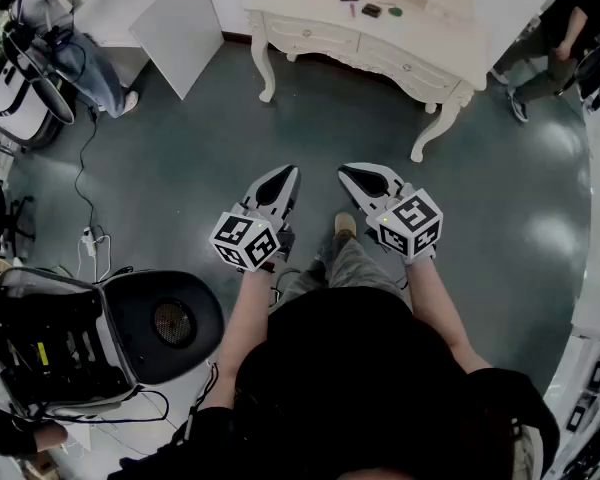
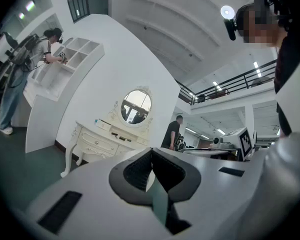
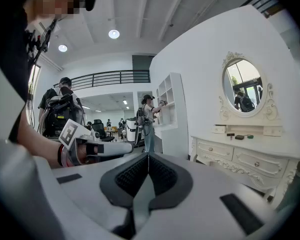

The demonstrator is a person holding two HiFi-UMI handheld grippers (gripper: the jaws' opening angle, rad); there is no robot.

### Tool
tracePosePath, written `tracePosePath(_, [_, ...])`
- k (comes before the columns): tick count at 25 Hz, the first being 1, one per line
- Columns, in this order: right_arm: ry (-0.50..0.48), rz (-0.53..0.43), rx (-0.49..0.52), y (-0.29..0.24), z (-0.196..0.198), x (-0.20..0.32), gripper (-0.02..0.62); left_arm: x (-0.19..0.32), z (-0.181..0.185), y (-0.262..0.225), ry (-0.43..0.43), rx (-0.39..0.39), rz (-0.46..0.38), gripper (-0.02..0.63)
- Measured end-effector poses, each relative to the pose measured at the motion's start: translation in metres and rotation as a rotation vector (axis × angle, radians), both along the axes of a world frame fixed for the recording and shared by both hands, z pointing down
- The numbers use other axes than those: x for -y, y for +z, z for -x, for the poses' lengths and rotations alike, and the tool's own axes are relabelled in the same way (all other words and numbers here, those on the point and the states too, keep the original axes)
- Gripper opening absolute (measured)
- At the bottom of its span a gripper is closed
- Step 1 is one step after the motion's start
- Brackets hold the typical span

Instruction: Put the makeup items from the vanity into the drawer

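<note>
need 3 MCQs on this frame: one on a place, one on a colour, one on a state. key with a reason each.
1. Where are the makeup items?
A. on top of the vanity
B. on the floor
C. in the shelf unit

2. What colour is the vanity?
A. black
B. cream-white
C. red

3. How do the jaws of the right tool stand?
A. wide apart
B. shut on a lipstick
C. shut, with nothing between them

Key:
1 A: the head view shows small items lying on the vanity's top.
2 B: it is pale in every view.
3 C: the right gripper view shows the pads meeting with nothing between them.
</note>
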State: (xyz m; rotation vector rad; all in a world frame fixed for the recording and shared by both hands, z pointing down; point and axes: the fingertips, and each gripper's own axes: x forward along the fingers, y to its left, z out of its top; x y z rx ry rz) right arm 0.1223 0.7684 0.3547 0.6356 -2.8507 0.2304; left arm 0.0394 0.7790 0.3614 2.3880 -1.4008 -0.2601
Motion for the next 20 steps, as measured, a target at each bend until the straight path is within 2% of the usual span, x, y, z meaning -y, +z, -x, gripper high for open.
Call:
tracePosePath(6, [-0.005, -0.002, -0.007, -0.001, 0.014, 0.010, 0.025, 0.011, 0.016, 0.002, -0.014, -0.016, 0.016, 0.014])
tracePosePath(13, [0.002, 0.026, -0.011, 0.004, 0.013, 0.034, 0.025, 0.036, 0.014, 0.008, -0.002, -0.028, 0.049, 0.015])
tracePosePath(20, [0.033, 0.068, 0.030, 0.004, 0.021, 0.103, 0.025, 0.093, 0.027, 0.012, -0.007, -0.026, 0.080, 0.014])
